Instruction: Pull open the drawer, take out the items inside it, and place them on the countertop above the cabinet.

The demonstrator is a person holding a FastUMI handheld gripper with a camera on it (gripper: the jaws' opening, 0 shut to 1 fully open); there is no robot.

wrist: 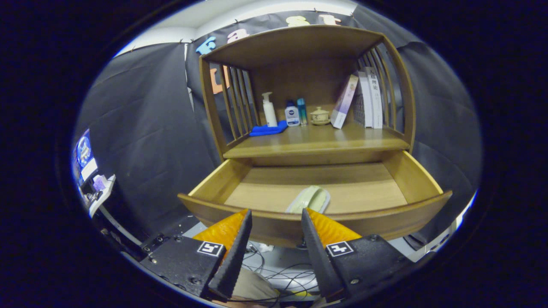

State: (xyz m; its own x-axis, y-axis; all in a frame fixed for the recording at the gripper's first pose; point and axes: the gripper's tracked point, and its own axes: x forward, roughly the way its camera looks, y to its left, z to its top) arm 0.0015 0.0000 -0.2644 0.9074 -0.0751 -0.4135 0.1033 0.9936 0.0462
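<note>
gripper view – hand-held gripper (276, 214) parted, drawer (317, 214) front hiding pale item (309, 199) edge.

Tan wooden drawer (421, 179) holds a pale green packet (309, 199).

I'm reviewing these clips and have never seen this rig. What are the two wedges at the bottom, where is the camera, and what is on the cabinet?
The camera rides on a hand-held gripper that a person carries; the wedges are its two fingers, open and holding nothing. Just ahead of them a wooden drawer is pulled open, with one pale flat packet inside. On the countertop above stand a pump bottle on a blue cloth, two small bottles, a lidded cup and books.
</note>
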